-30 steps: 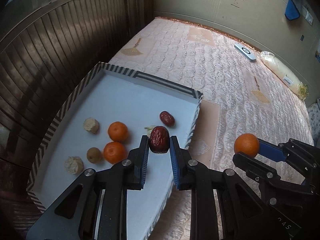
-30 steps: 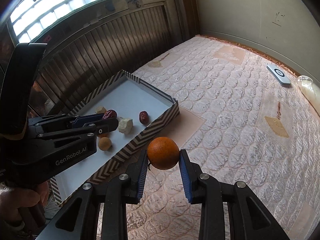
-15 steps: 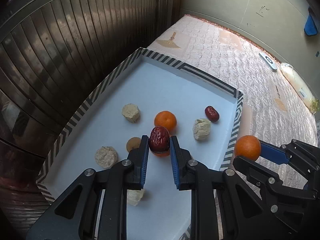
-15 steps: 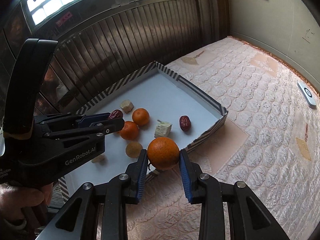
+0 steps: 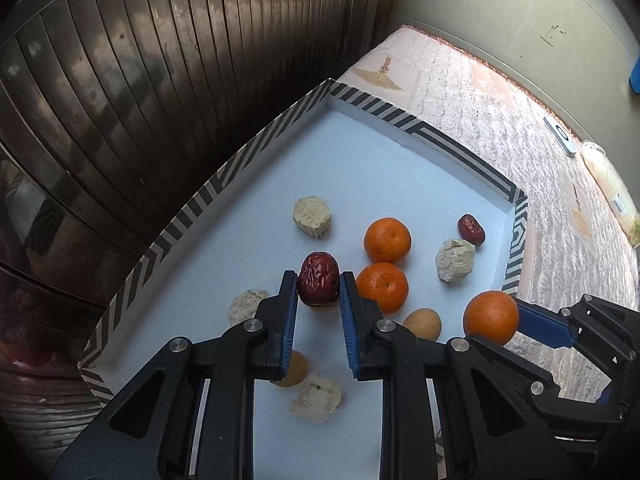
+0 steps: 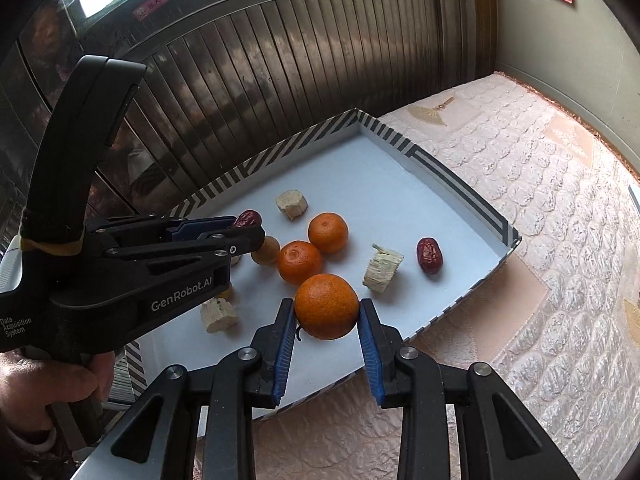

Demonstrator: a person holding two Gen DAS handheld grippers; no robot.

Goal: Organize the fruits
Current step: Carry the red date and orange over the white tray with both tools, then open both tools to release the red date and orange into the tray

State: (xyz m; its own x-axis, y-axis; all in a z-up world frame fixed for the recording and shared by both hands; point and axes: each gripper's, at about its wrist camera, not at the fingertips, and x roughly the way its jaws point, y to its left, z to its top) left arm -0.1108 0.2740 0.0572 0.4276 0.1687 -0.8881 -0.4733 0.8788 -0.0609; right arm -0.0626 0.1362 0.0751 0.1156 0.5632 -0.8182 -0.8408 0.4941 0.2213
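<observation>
My left gripper (image 5: 319,286) is shut on a wrinkled red date (image 5: 319,283) above the white tray (image 5: 224,178) with the striped rim. The right gripper (image 6: 327,308) is shut on an orange mandarin (image 6: 327,306) over the tray's near right part; it also shows in the left wrist view, with the mandarin (image 5: 491,317) at its tips. On the tray floor lie two mandarins (image 5: 387,239) (image 5: 382,287), a second red date (image 5: 471,229), several pale cut chunks (image 5: 311,216) and a small tan round fruit (image 5: 422,323).
The tray rests on a pink quilted mattress (image 5: 500,120). A dark slatted wooden wall (image 5: 140,60) stands right behind the tray. A white remote (image 5: 560,136) and a plastic bag (image 5: 604,168) lie far off by the grey wall. A hand (image 6: 48,384) holds the left gripper's handle.
Both grippers moved from over the mattress edge to over the tray and sank a little, each keeping its fruit. More of the tray's contents came into view.
</observation>
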